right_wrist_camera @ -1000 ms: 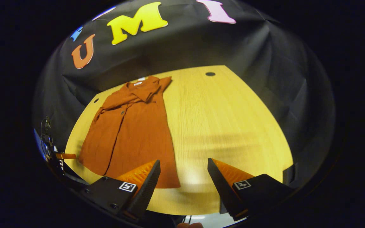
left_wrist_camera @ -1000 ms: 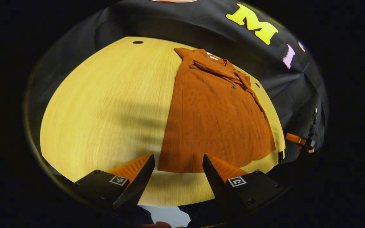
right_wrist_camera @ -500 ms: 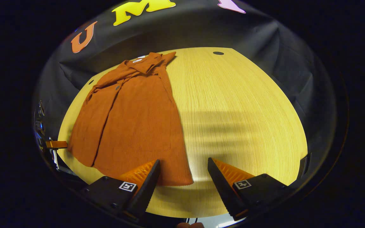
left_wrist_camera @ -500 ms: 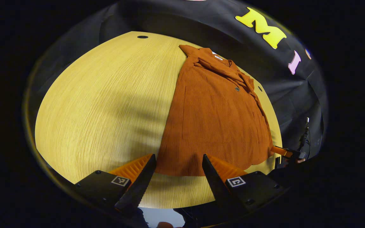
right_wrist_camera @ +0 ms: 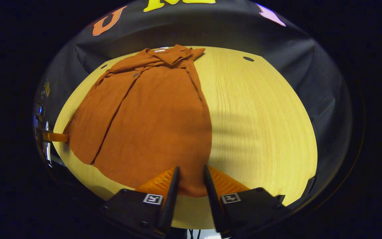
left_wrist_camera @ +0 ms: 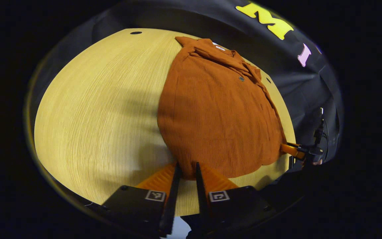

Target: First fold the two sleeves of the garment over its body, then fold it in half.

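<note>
Left tongs [left_wrist_camera: 186, 169] sit at the bottom centre of the left gripper view, their two orange fingers drawn close together around the near hem of the rust-orange garment [left_wrist_camera: 216, 113]; the cloth runs down into the narrow gap between them, so they appear clenched on the hem. Right tongs [right_wrist_camera: 189, 174] stand the same way at the bottom centre of the right gripper view, fingers nearly together with the hem of the garment [right_wrist_camera: 148, 116] passing between them, clenched on the cloth.

On the pale wooden tabletop [left_wrist_camera: 95, 106] the garment lies flat, collar toward the top of the frame near the black cloth wall, hem toward the bottom. Both sleeves lie folded across the upper body, just below the collar.

In the left gripper view the garment fills the centre and right of the frame, with bare tabletop at the left; a small dark button shows near the collar, and at the right edge the other tongs' orange finger touches the garment's far corner, with a bit of a hand behind it. In the right gripper view the garment takes the left and centre, bare tabletop [right_wrist_camera: 260, 116] at the right, and an orange finger meets the garment's corner at the far left edge.
</note>
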The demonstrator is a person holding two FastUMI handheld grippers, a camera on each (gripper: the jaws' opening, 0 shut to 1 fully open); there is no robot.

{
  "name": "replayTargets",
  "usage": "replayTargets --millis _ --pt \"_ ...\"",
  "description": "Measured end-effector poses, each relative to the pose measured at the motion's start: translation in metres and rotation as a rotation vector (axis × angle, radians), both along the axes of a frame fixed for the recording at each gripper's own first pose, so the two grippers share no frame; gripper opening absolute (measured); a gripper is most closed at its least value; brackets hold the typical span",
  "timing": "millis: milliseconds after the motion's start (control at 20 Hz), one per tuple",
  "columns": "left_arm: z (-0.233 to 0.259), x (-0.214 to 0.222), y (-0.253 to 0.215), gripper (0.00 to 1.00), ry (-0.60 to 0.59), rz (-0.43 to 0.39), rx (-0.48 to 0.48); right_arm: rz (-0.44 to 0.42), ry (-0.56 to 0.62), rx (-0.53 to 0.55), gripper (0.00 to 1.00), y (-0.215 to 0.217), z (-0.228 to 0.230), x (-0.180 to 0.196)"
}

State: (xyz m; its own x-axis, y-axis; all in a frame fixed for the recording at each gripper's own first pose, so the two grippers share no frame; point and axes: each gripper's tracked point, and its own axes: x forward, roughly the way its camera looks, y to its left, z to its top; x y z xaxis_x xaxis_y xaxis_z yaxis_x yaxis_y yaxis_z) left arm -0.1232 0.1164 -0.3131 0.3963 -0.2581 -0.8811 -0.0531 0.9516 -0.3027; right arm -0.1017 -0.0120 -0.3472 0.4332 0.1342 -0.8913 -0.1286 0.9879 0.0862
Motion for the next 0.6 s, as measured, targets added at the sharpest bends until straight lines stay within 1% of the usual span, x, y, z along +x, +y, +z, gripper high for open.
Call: replayTargets --millis 50,100,150,200,300,350,400,450,600 --pt "0.002 -0.001 -0.002 0.25 -0.004 0.008 -0.004 0.015 0.003 0.005 0.39 0.006 0.001 0.001" --pt "0.003 -0.003 -0.003 0.13 0.004 0.005 -0.003 0.021 -0.004 0.02 0.26 0.01 0.002 0.004" --pt "0.001 -0.003 -0.003 0.11 0.003 -0.003 0.013 0.016 -0.003 0.023 0.1 0.01 0.001 0.006" --pt "0.003 -0.003 -0.002 0.08 -0.004 -0.026 0.042 0.008 0.005 0.037 0.07 0.01 0.001 0.005" --pt "0.009 0.0 -0.003 0.04 -0.062 -0.11 0.117 -0.02 0.019 0.086 0.08 0.011 0.006 0.005" --pt "0.017 0.002 -0.005 0.04 -0.088 -0.149 0.142 -0.034 0.021 0.113 0.08 0.01 0.011 0.004" --pt "0.023 0.003 -0.007 0.04 -0.109 -0.17 0.155 -0.045 0.014 0.136 0.08 0.01 0.016 0.006" --pt "0.027 0.005 -0.007 0.04 -0.122 -0.177 0.157 -0.053 0.007 0.143 0.08 0.008 0.02 0.007" --pt "0.035 0.003 -0.009 0.03 -0.129 -0.165 0.144 -0.056 -0.011 0.157 0.08 0.006 0.031 0.004"
